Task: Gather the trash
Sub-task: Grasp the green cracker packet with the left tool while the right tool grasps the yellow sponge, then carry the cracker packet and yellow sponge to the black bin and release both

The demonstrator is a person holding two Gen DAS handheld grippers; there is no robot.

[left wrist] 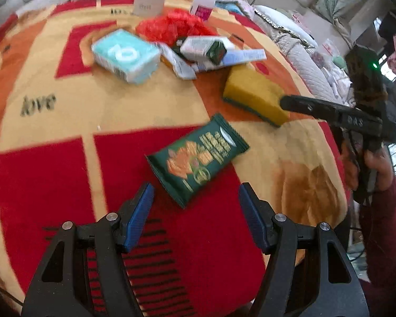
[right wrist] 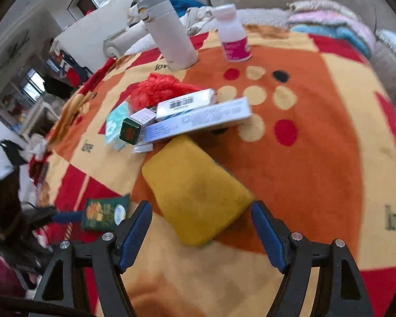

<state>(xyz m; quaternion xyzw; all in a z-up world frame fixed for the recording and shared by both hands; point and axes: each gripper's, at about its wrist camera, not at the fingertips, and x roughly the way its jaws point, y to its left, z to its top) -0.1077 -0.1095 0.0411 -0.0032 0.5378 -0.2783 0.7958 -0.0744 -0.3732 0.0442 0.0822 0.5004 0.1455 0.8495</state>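
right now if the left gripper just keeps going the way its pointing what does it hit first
Most likely the dark green snack packet: it lies flat on the blanket just ahead of the open left gripper, roughly centred between its fingers. Depth is hard to judge.

Fuzzy cloth blanket (left wrist: 52, 132); porous sponge (right wrist: 195, 190); wrapper (left wrist: 198, 158) probably glossy.

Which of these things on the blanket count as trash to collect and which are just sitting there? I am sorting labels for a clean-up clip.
Likely trash:
- green wrapper
- red plastic bag
- small cartons and papers
- teal tissue pack, perhaps

Probably just lying about:
- yellow sponge
- white flask
- pink-labelled bottle
- patterned blanket
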